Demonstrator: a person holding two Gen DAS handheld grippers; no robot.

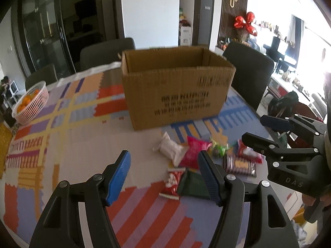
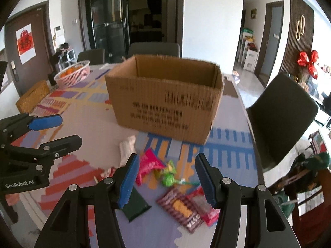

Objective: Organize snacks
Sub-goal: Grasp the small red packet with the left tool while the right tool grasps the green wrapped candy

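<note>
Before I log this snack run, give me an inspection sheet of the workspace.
Surface: table under a patterned cloth.
Job's things: open box, inside hidden; snacks loose on the cloth in front of it.
Clutter: basket of oranges at the far left.
Grippers: left gripper and right gripper both open, empty, above the snacks.
Cables: nothing seen.
Surroundings: chairs around the table, glass doors behind.
</note>
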